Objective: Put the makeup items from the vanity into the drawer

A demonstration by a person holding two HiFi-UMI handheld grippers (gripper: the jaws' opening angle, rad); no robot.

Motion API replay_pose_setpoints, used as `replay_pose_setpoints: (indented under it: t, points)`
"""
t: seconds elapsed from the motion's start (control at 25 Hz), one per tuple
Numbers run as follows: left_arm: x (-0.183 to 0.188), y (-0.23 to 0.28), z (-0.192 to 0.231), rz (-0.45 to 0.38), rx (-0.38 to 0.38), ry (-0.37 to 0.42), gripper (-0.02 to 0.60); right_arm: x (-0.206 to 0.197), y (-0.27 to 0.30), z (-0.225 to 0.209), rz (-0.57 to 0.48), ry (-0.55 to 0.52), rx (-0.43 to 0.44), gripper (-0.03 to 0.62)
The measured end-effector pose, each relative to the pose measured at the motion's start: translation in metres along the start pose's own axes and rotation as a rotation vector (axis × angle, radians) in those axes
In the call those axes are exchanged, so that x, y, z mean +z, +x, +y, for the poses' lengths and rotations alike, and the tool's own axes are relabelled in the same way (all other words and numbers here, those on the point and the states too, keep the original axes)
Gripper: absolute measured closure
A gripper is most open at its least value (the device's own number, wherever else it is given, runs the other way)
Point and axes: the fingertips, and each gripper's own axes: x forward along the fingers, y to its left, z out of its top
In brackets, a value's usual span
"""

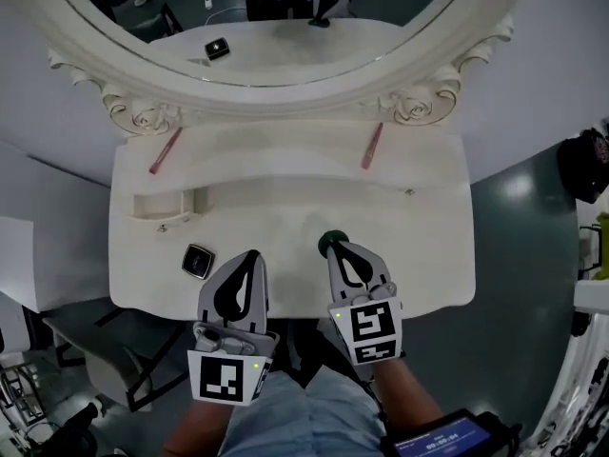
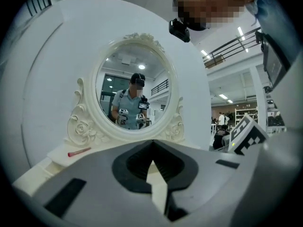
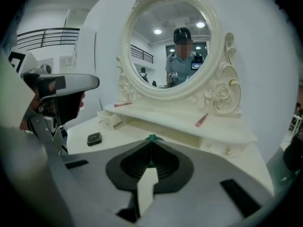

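My right gripper (image 1: 337, 251) hangs over the vanity top (image 1: 428, 255) near its front edge, shut on a small dark green item (image 1: 332, 241) that pokes out past the tips; the right gripper view shows the green item (image 3: 152, 137) at the jaw tips. To its left, my left gripper (image 1: 250, 258) is shut with nothing in it. A black compact (image 1: 198, 261) lies left of it on the top. Two pink sticks lie on the raised shelf, one at the left (image 1: 165, 150) and one at the right (image 1: 371, 146). A small drawer (image 1: 164, 205) stands open at the shelf's left end.
The oval mirror (image 1: 285, 27) with its carved frame rises behind the shelf. A drawer knob (image 1: 410, 192) shows at the right. A dark chair (image 1: 105, 350) stands at the lower left, a screen (image 1: 447, 438) at the lower right, and my knees are below the front edge.
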Motion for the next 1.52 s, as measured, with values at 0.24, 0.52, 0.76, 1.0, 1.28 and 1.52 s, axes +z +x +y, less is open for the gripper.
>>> replay_pose_setpoints:
  t: [0.24, 0.52, 0.76, 1.0, 1.28, 1.52]
  points:
    - [0.038, -0.028, 0.013, -0.056, 0.095, -0.001, 0.581, 0.058, -0.016, 0.024, -0.104, -0.085, 0.064, 0.589]
    - [0.05, -0.056, 0.064, -0.101, 0.195, 0.049, 0.581, 0.109, 0.01, 0.075, -0.174, -0.161, 0.15, 0.589]
    - [0.041, -0.069, 0.133, -0.086, 0.276, -0.047, 0.581, 0.131, 0.068, 0.143, -0.158, -0.199, 0.24, 0.589]
    - [0.02, -0.085, 0.207, -0.03, 0.33, -0.126, 0.581, 0.13, 0.128, 0.211, -0.09, -0.223, 0.307, 0.588]
    - [-0.016, -0.089, 0.259, 0.052, 0.305, -0.197, 0.581, 0.106, 0.187, 0.245, 0.026, -0.211, 0.31, 0.588]
    - [-0.031, -0.086, 0.285, 0.1, 0.312, -0.2, 0.581, 0.089, 0.212, 0.248, 0.138, -0.17, 0.318, 0.588]
